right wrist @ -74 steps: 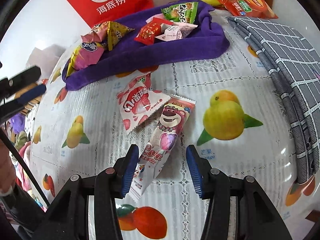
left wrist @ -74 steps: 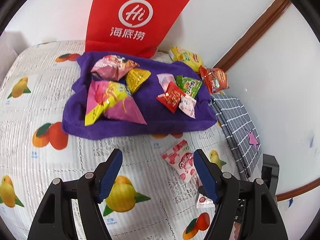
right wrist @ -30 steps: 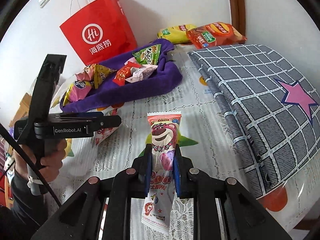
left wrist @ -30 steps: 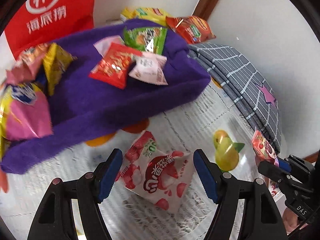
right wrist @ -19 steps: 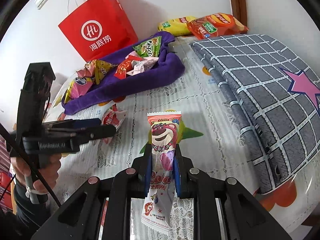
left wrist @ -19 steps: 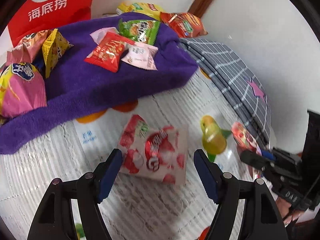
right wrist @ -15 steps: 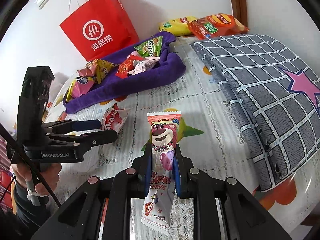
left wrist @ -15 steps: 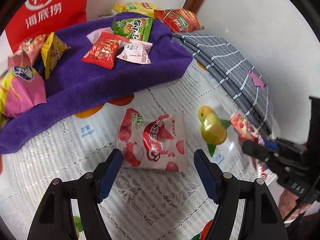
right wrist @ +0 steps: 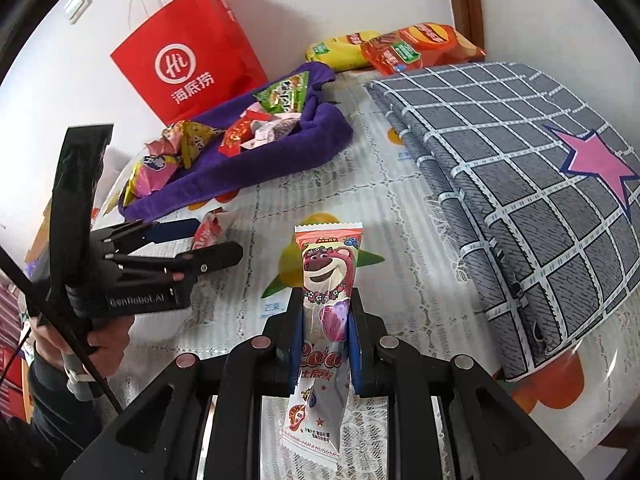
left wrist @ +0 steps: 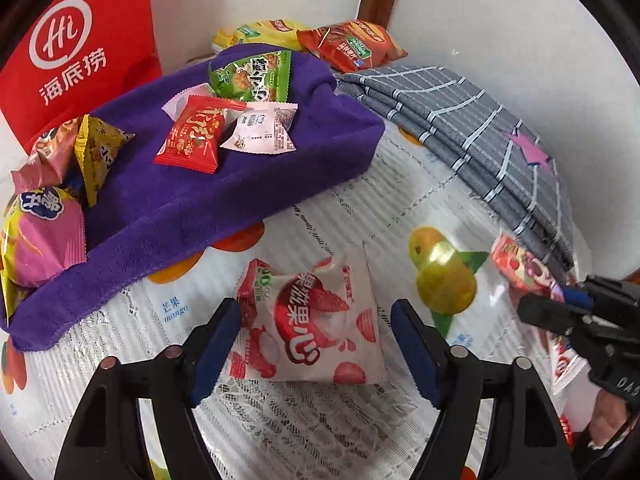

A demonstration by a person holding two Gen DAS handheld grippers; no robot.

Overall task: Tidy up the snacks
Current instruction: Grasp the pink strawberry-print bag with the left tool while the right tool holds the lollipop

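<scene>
You are lowering your left gripper (left wrist: 316,332) over the strawberry packet (left wrist: 310,334), and its jaws are opening wider than a second ago, with the packet lying flat between them on the fruit-print tablecloth (left wrist: 380,208) (not yet pinched). Your right gripper (right wrist: 325,344) is staying clenched on the bear-print packet (right wrist: 326,304), which was lying on the cloth shortly before and is now lifted. Both seem bound for the purple towel (left wrist: 208,200), where the other snacks are sitting.
</scene>
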